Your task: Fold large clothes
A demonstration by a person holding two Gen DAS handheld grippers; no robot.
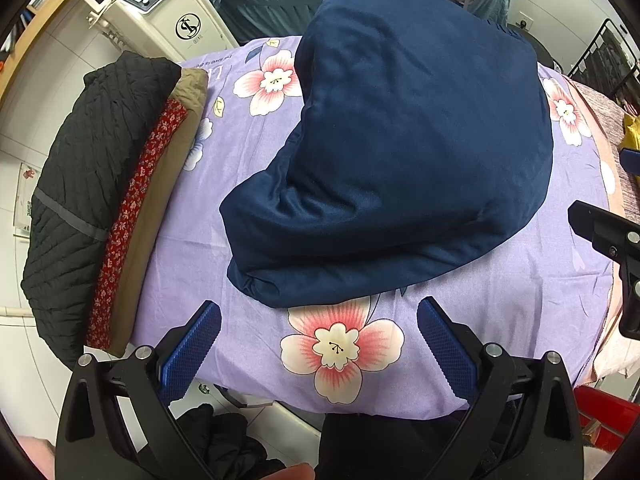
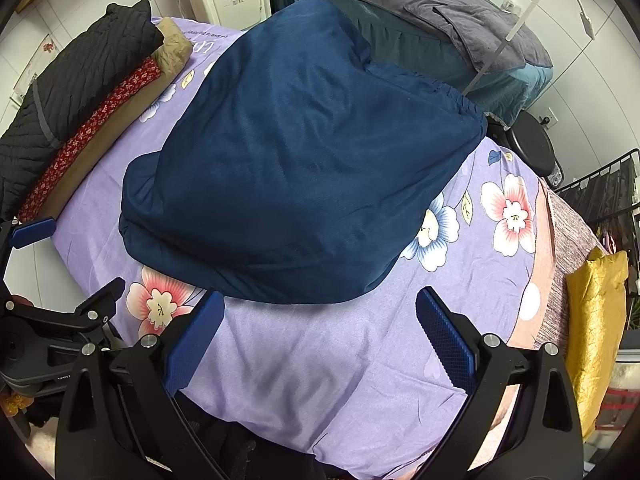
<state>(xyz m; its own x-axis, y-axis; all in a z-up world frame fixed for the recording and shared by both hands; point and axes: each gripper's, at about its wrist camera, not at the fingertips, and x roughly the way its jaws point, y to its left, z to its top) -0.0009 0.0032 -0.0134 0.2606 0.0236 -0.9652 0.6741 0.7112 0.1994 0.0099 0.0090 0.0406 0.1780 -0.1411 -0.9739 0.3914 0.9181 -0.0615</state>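
The navy garment [image 1: 400, 152] sits folded into a thick bundle in the middle of the lilac floral sheet [image 1: 248, 200], with one end reaching toward the far edge of the table and the rounded near edge stopping just short of both grippers. The left gripper [image 1: 319, 344] hovers over the near strip of sheet with its jaws wide apart and nothing between them; a big pink flower print shows in the gap. Same deal with the right gripper [image 2: 320, 334]: jaws spread, empty, just above bare sheet in front of the bundle.

Room-wise, there's a clear band of sheet along the near edge, and a decent open patch on the right side before the sheet ends at a pinkish cloth [image 2: 540, 240] and a yellow crinkly item [image 2: 596, 320]. The left side is tighter: a stack of folded clothes [image 1: 100, 184] (black quilted on top, red patterned, tan underneath) runs along the left edge, with a lane of sheet between it and the navy bundle.
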